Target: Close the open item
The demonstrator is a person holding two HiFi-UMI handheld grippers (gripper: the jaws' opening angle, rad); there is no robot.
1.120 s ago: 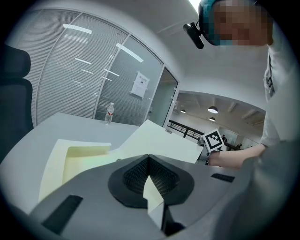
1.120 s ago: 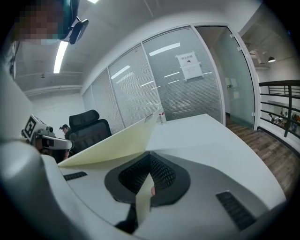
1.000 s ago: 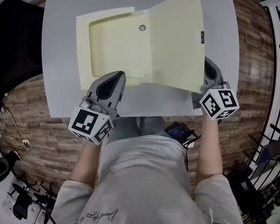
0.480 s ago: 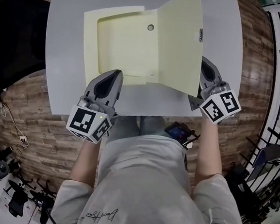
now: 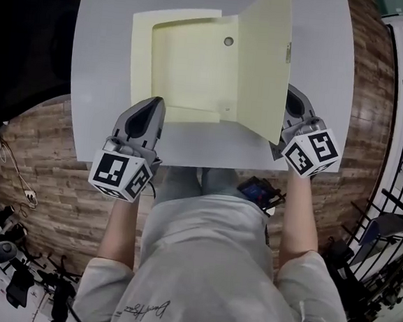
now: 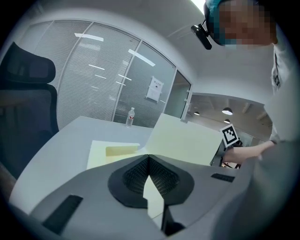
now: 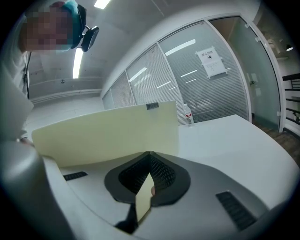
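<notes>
Half done, I judge: the pale yellow cardboard folder (image 5: 189, 64) lies on the grey bench (image 5: 100, 78). Its cover (image 5: 266, 57) stands near upright, pinched by the right claw (image 5: 291, 101). The left claw (image 5: 154, 105) clamps the base's near edge. Folding the cover down remains.

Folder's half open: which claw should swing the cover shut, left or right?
Right. The right claw is clamped on the near corner of the raised cover, while the left claw grips the flat base lying on the table.

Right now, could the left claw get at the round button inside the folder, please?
Probably not without letting go: the left claw is shut on the near edge of the folder, and the button sits at its far end, though nothing covers it.
</notes>
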